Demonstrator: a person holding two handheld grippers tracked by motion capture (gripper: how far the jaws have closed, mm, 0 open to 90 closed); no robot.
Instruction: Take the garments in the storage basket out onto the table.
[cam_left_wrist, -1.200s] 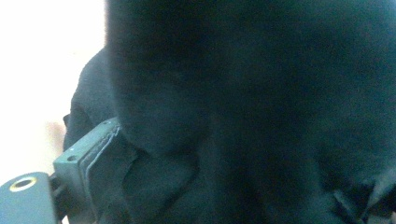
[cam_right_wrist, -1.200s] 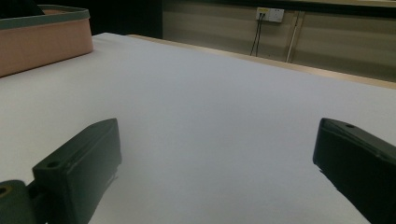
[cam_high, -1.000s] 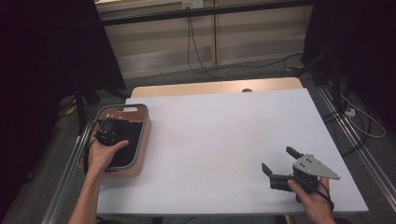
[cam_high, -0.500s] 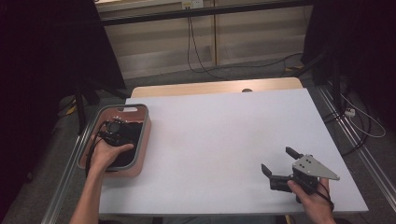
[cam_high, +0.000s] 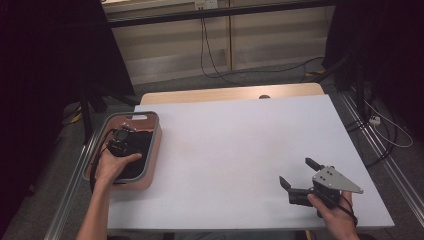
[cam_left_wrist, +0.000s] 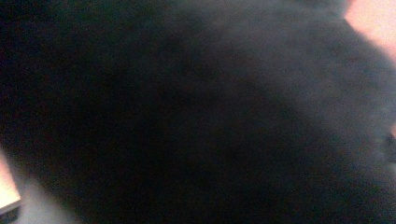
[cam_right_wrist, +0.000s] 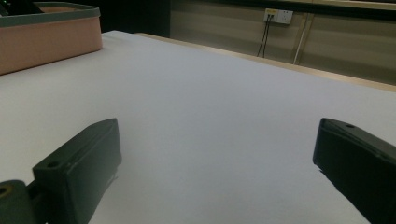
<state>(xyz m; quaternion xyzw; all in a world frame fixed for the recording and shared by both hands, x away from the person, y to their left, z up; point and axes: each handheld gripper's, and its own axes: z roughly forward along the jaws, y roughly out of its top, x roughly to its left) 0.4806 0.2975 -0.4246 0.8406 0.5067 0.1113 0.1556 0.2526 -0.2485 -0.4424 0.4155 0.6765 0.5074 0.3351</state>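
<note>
The left gripper (cam_high: 119, 142) is held down inside the bin (cam_high: 152, 150) at the table's (cam_high: 235, 145) left edge, over something dark in it; whether its fingers are released or clenched cannot be told, as the left gripper view is dark and blurred. The right gripper (cam_high: 300, 176) is rested on the table near the front right, fingers (cam_right_wrist: 79, 168) spread wide, nothing between them.

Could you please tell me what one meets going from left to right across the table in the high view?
Pink bin with the left tongs reaching into it → bare white tabletop → right tongs, open, held near the right front corner.
</note>
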